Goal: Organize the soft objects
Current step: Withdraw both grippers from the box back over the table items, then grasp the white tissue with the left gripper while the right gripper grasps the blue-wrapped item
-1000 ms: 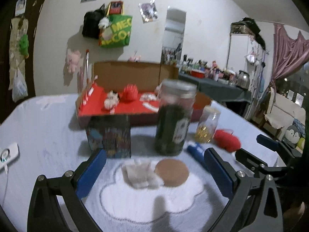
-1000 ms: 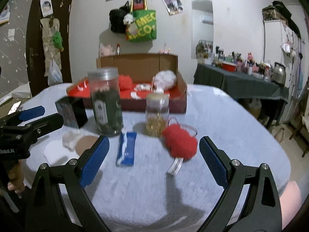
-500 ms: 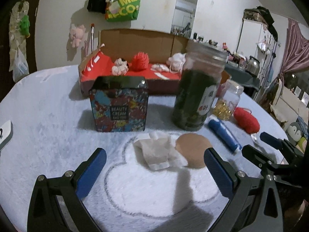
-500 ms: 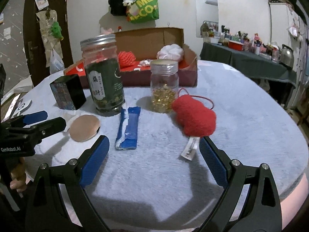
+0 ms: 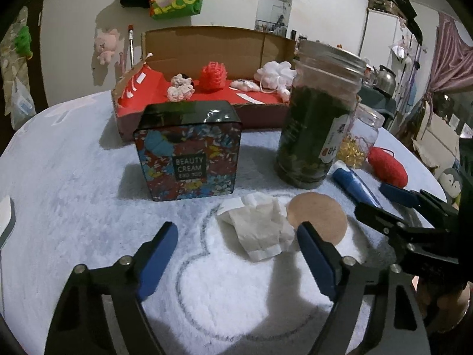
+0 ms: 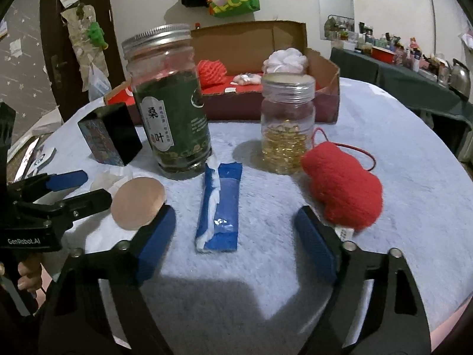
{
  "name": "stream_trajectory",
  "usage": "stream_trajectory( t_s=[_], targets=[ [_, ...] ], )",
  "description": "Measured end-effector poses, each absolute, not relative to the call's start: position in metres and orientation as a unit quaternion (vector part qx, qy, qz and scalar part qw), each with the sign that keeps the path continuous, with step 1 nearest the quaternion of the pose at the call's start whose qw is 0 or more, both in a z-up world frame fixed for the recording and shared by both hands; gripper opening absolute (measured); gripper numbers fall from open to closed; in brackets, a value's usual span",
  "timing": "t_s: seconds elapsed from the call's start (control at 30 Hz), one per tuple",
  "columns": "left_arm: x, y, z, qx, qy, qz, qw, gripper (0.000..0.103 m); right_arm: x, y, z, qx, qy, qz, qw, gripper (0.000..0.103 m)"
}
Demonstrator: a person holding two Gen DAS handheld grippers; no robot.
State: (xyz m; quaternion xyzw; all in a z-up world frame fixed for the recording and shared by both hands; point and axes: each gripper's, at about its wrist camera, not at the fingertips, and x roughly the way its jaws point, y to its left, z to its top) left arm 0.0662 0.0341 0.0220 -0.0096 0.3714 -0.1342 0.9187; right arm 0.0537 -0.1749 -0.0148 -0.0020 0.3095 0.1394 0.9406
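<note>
Left gripper [image 5: 236, 248] jaws closing, unclenched, white tissue [image 5: 260, 230] just ahead. Right gripper [image 6: 235, 230] jaws closing around blue packet [image 6: 220, 207], no contact.

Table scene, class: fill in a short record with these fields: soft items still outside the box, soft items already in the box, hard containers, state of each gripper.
soft outside box: red plush; white cloth; tan round pad
soft in cardboard box: red mesh ball; white pouf; pale scrunchie
hard containers: beauty cream tin; tea jar; capsule jar
other: blue sachet
left gripper: closing, nothing gripped
right gripper: closing, nothing gripped
</note>
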Motion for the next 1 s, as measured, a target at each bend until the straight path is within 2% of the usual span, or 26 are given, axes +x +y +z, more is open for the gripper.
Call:
stream_trajectory(
  t_s=[0.03, 0.1, 0.13, 0.17, 0.2, 0.23, 0.27, 0.53, 1.0],
  targets=[
    [0.066, 0.033, 0.021, -0.008, 0.370, -0.135, 0.919, 0.077, 0.055, -0.174, -0.015, -0.003, 0.310, 0.141, 0.940, 0.076],
    [0.068, 0.031, 0.021, -0.005, 0.369, -0.140, 0.919, 0.067, 0.055, -0.172, -0.016, -0.009, 0.306, 0.143, 0.941, 0.061],
    [0.068, 0.031, 0.021, -0.005, 0.366, -0.145, 0.919, 0.055, 0.055, -0.171, -0.016, -0.013, 0.305, 0.146, 0.941, 0.046],
    [0.068, 0.031, 0.020, -0.006, 0.366, -0.151, 0.919, 0.039, 0.055, -0.170, -0.017, -0.018, 0.305, 0.149, 0.941, 0.038],
    [0.069, 0.030, 0.020, -0.004, 0.366, -0.154, 0.918, 0.034, 0.053, -0.169, -0.017, -0.022, 0.301, 0.153, 0.941, 0.034],
    [0.068, 0.030, 0.021, -0.004, 0.364, -0.156, 0.918, 0.031, 0.052, -0.169, -0.017, -0.023, 0.300, 0.162, 0.940, 0.025],
    [0.069, 0.031, 0.022, -0.005, 0.364, -0.159, 0.918, 0.023, 0.049, -0.168, -0.017, -0.026, 0.296, 0.168, 0.940, 0.023],
    [0.058, 0.027, 0.038, -0.012, 0.346, -0.185, 0.920, 0.021, 0.033, -0.168, -0.004, -0.023, 0.268, 0.190, 0.944, 0.021],
    [0.058, 0.010, 0.043, -0.009, 0.347, -0.209, 0.914, 0.021, 0.032, -0.168, 0.001, -0.015, 0.270, 0.198, 0.942, 0.021]
  ],
)
